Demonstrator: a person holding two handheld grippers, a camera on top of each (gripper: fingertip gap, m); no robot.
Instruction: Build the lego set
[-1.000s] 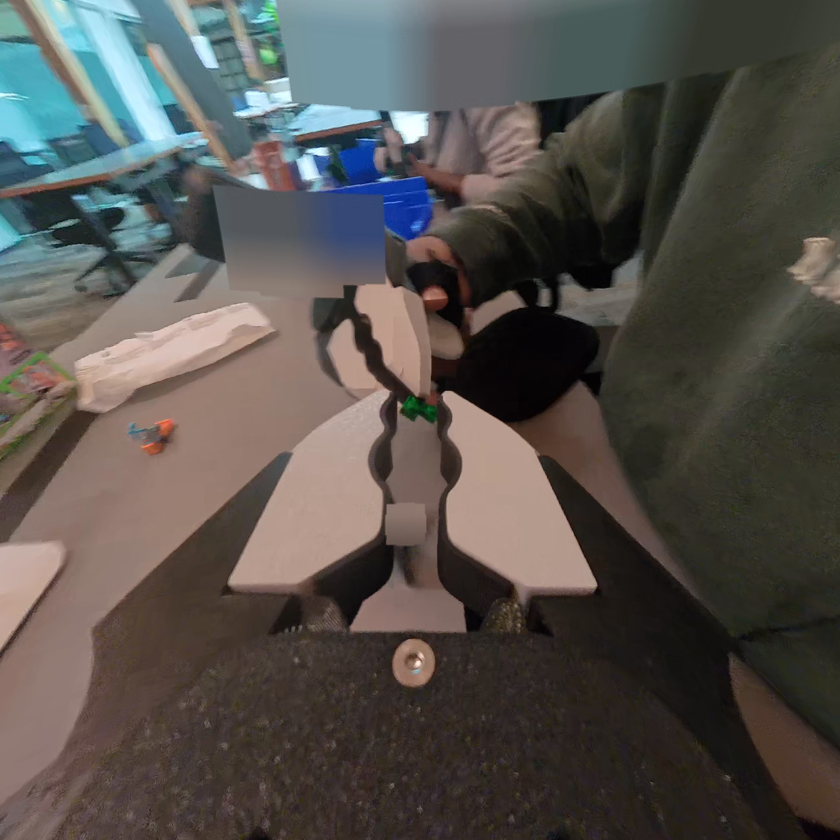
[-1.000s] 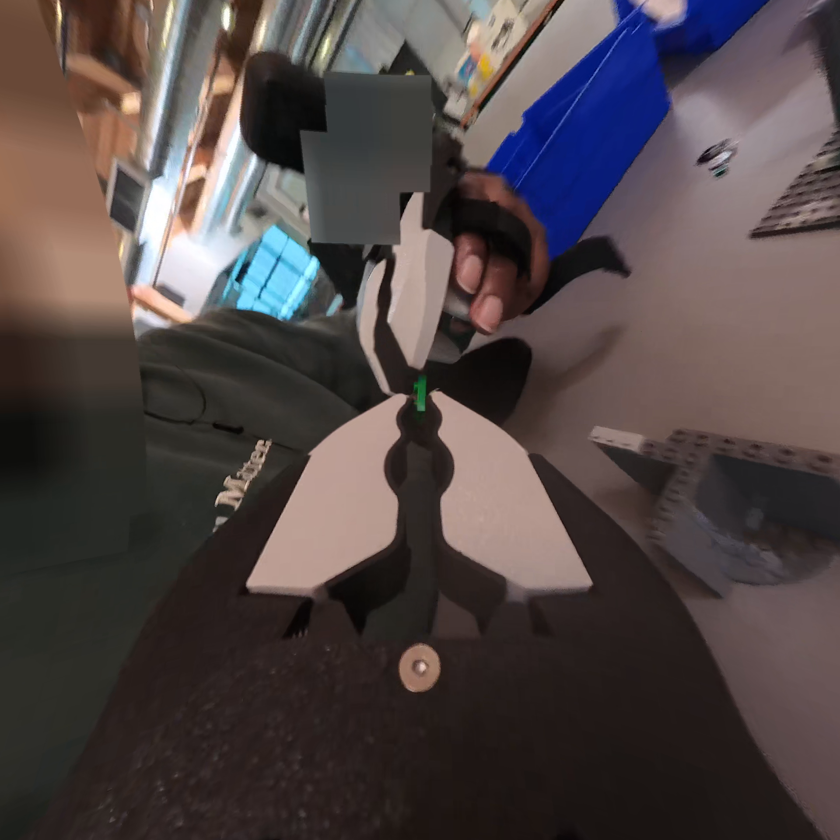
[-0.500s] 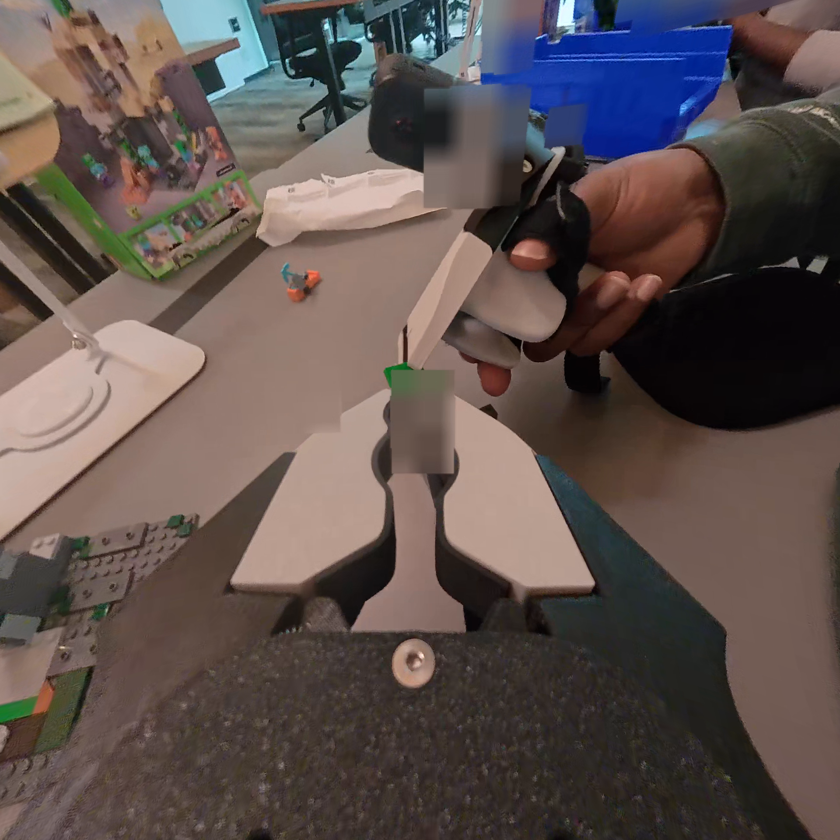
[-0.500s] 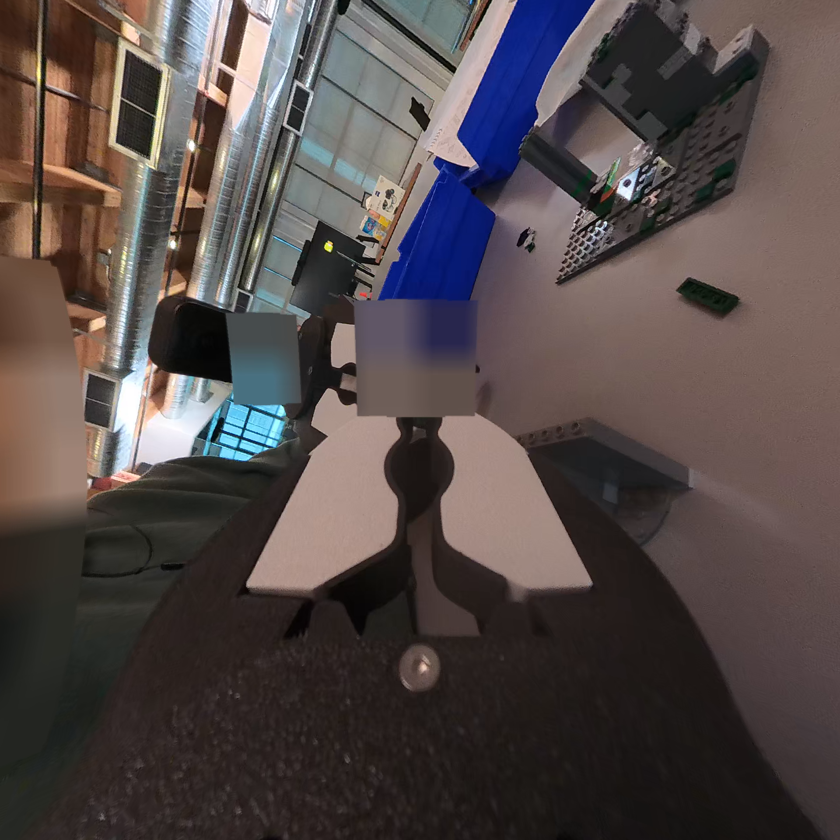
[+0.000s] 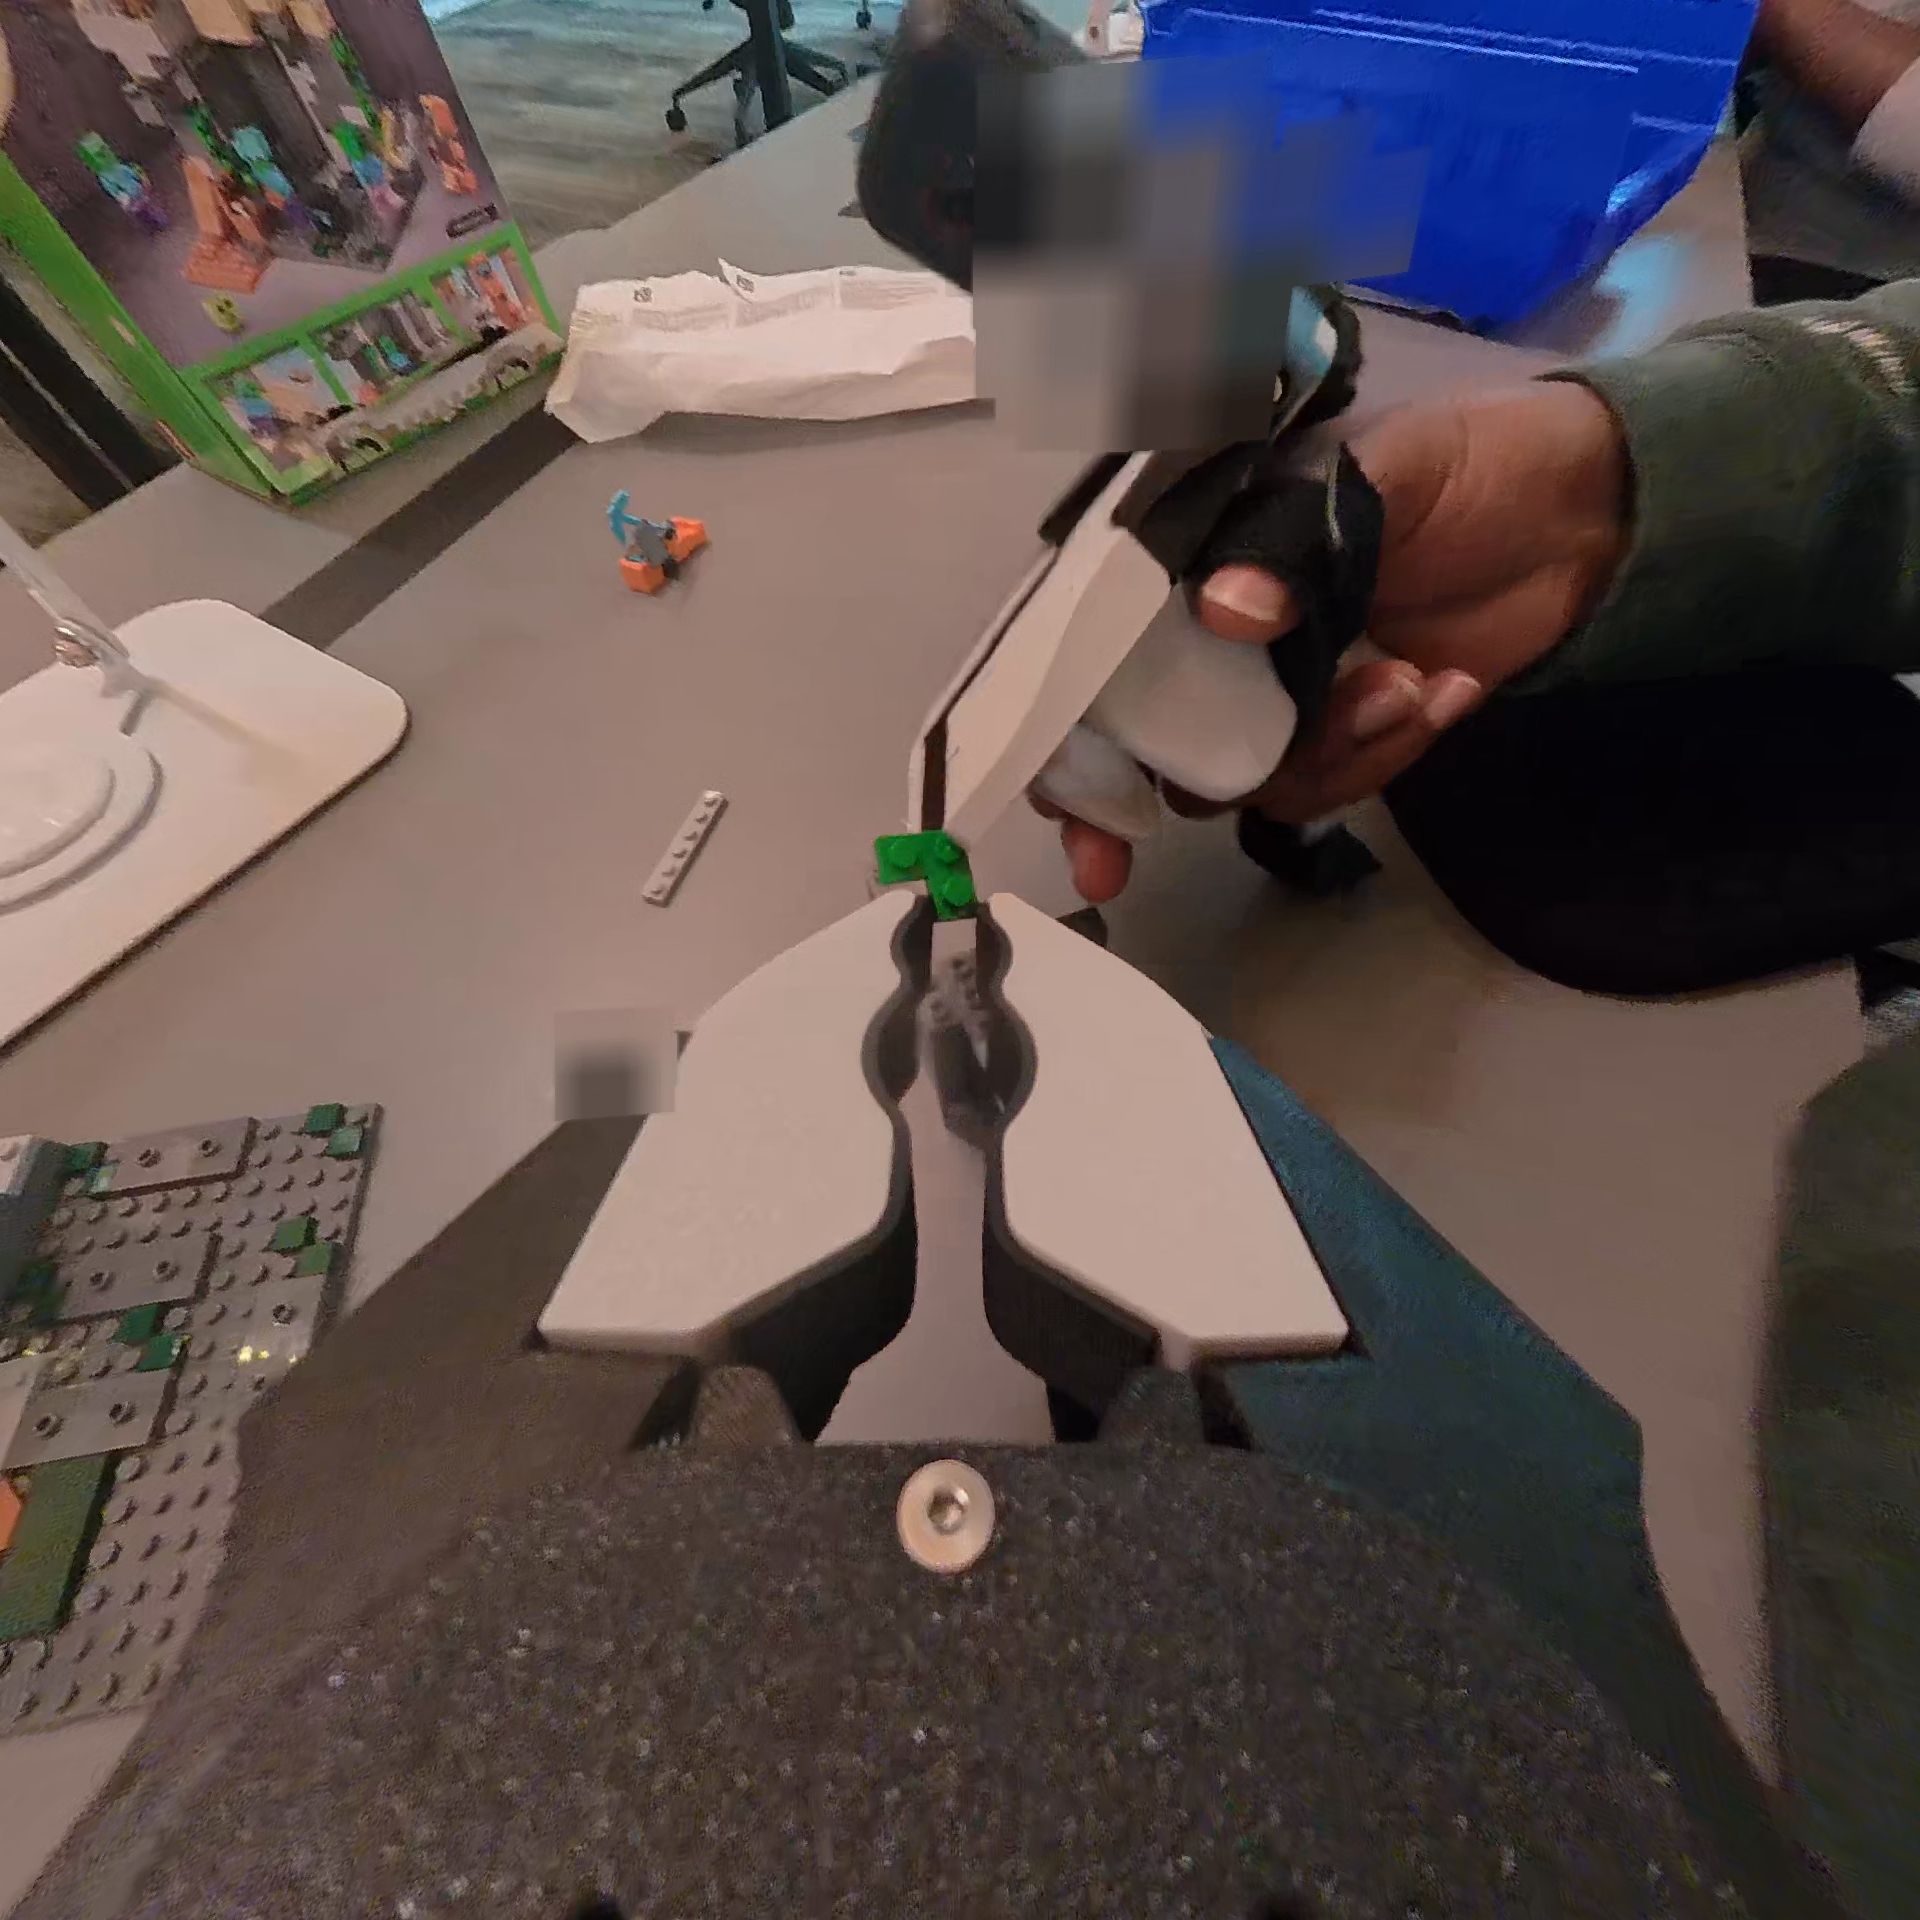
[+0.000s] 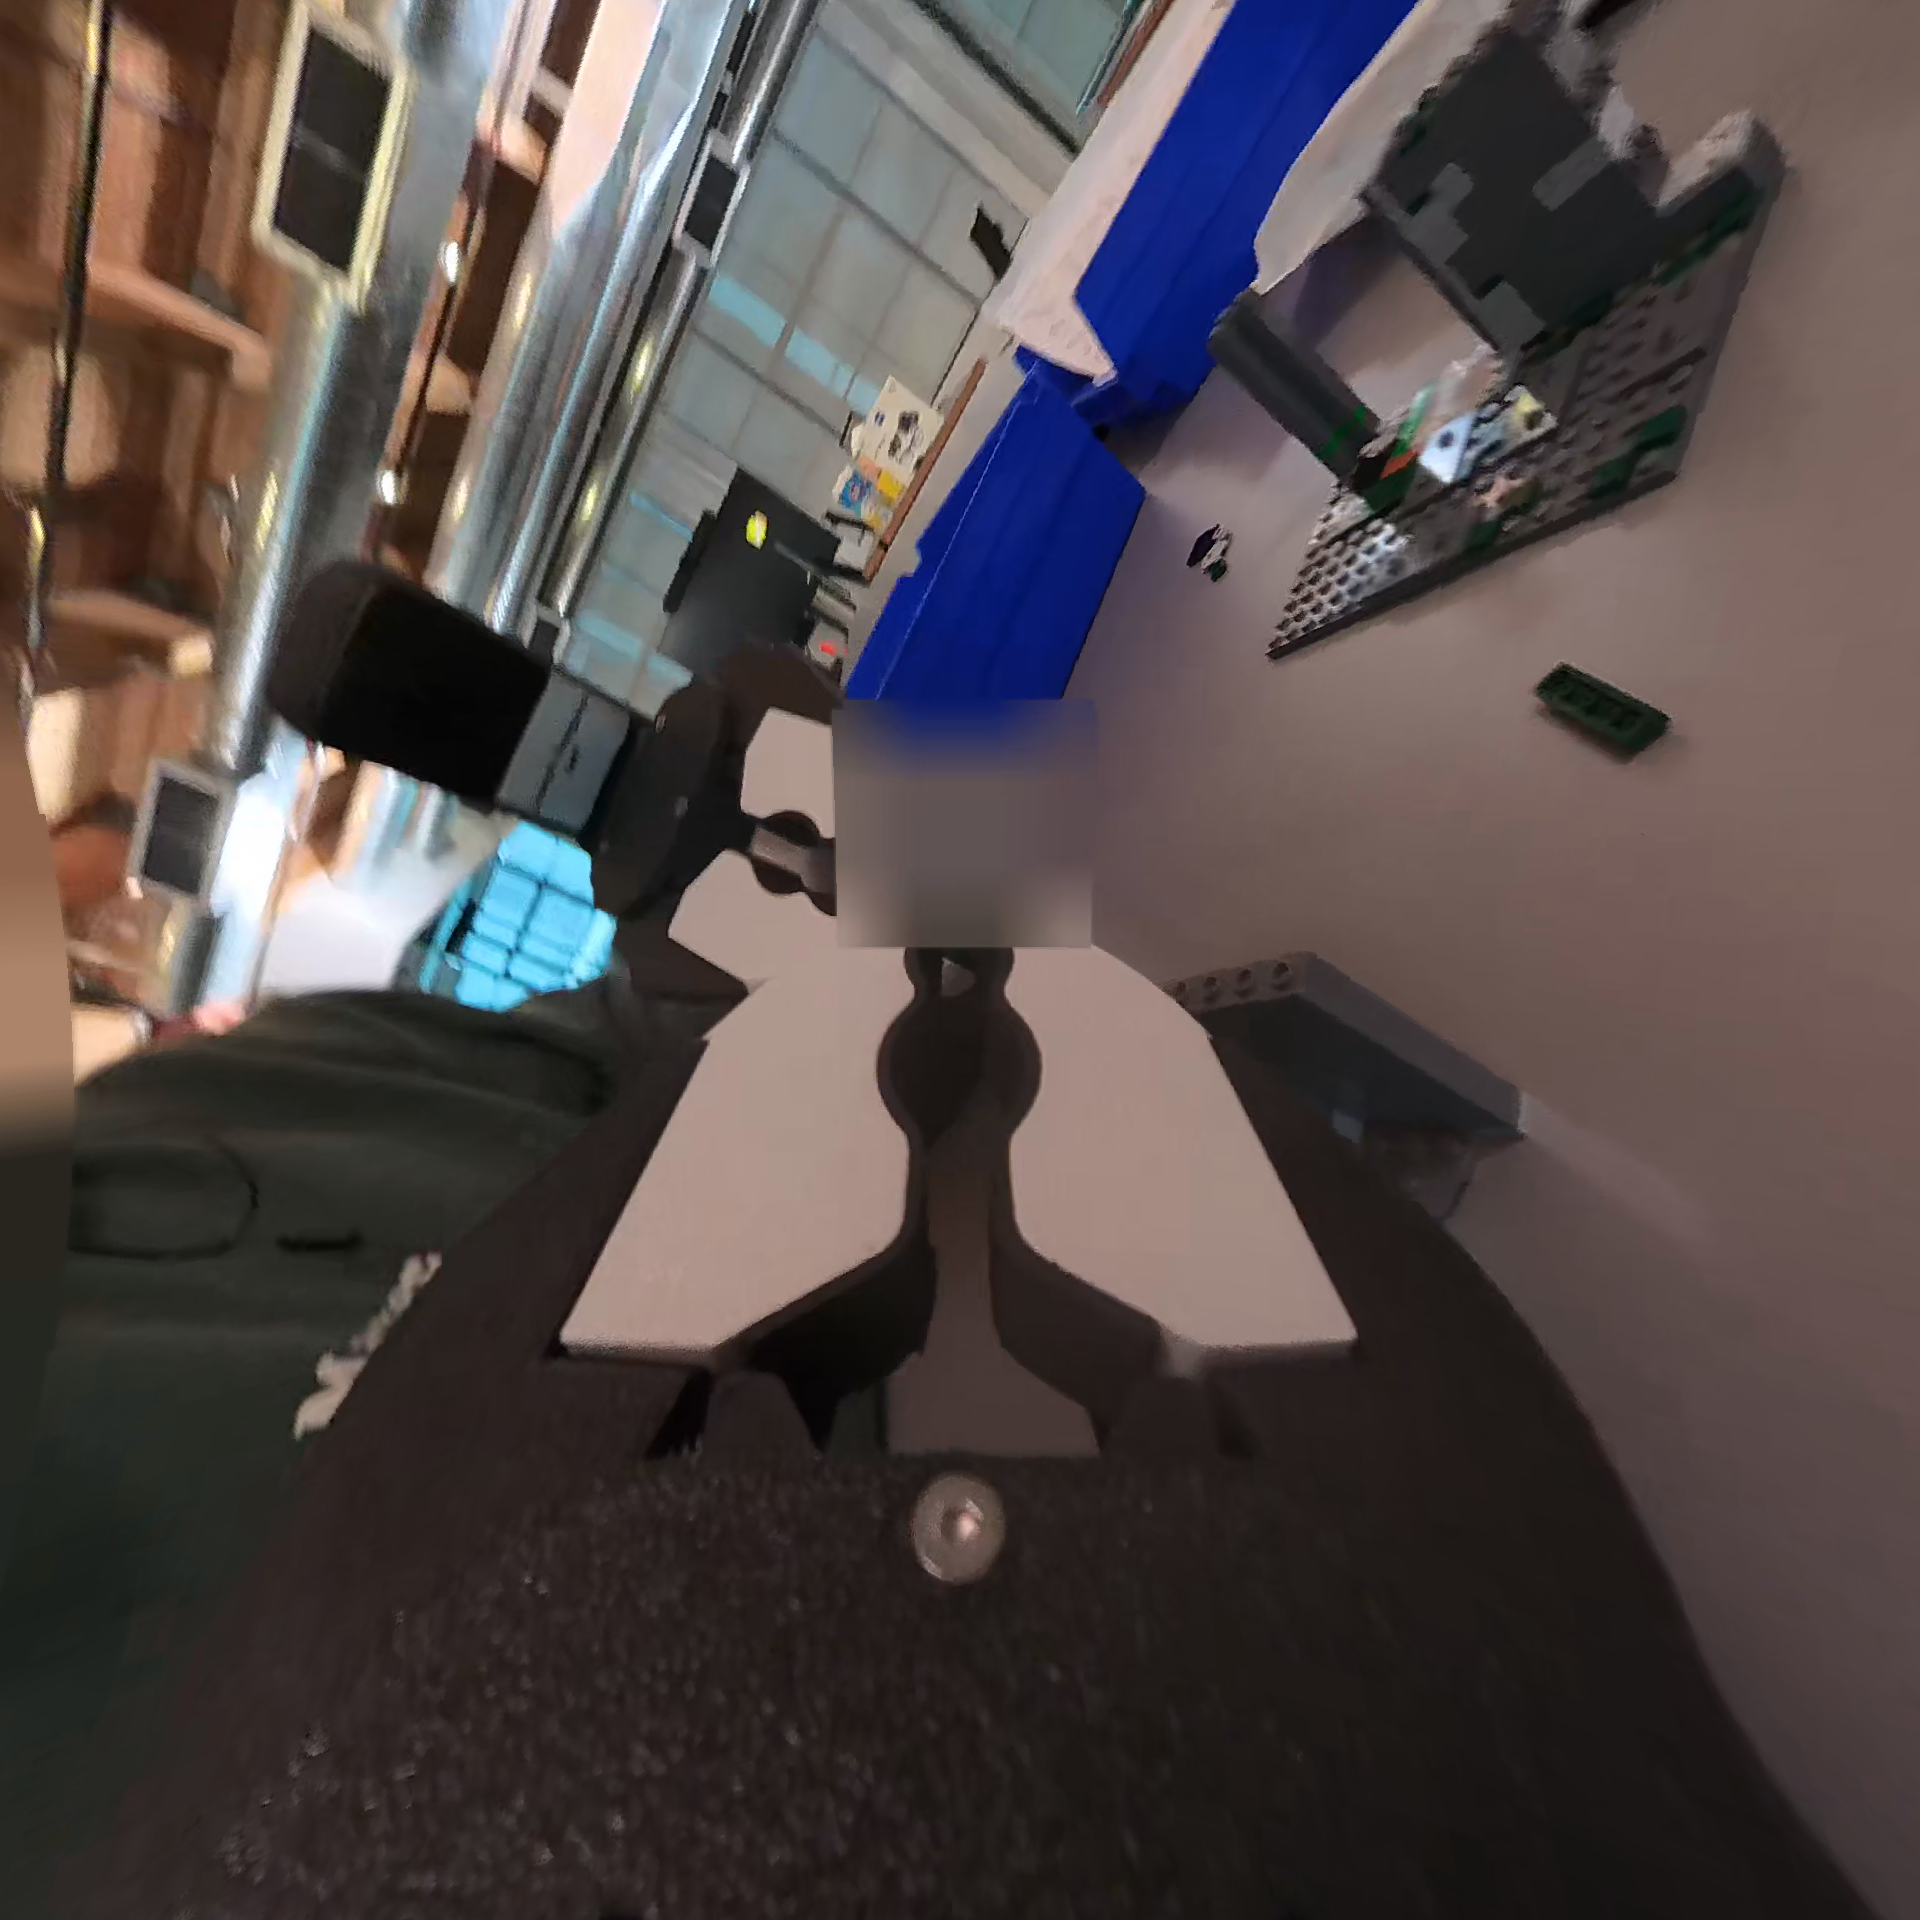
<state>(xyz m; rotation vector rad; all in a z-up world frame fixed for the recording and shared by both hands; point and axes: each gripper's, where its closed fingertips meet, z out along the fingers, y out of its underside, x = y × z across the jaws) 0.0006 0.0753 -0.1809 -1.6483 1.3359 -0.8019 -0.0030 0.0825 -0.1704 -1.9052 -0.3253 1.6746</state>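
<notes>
A small green L-shaped plate [image 5: 923, 864] hangs above the grey table between both grippers. My left gripper [image 5: 948, 906] is shut on its lower arm. My right gripper [image 5: 935, 826] comes in from the upper right, held by a hand [image 5: 1455, 582], with its jaws together on the plate's corner. A small dark grey piece [image 5: 958, 1000] shows in the gap between my left fingers; I cannot tell whether it is attached. In the right wrist view my right gripper [image 6: 956, 966] has narrow jaws, and a blur patch hides its tips and the plate.
A studded grey baseplate build [image 5: 156, 1299] lies at lower left. A long grey plate [image 5: 686, 847], an orange-blue figure [image 5: 655, 540], a white bag [image 5: 769, 343], the set box [image 5: 260, 239] and a white stand base [image 5: 156, 748] lie beyond. The right wrist view shows a castle build [image 6: 1538, 343], a dark green plate [image 6: 1600, 707] and blue bins [image 6: 1008, 561]. The grippers are tip to tip, or close to it.
Both grippers have come down from in front of the person's chest to low over the table. They stay tip to tip with the green plate between them.
</notes>
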